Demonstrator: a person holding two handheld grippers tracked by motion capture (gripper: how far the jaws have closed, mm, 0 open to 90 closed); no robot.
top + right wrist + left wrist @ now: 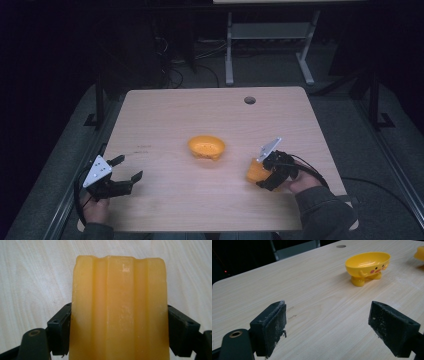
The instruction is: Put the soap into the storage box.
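Here the right gripper (270, 172) clamps an orange ridged block (118, 310) across its width, one jaw against each flank, which steadies it just above the table (165, 120) near the front right edge. The left gripper (122, 170) rests near the front left corner, jaws spread wide and empty (presumably kept clear). A yellow footed bowl (206, 147) stands upright at mid-table, well apart from both; perhaps the block's destination.
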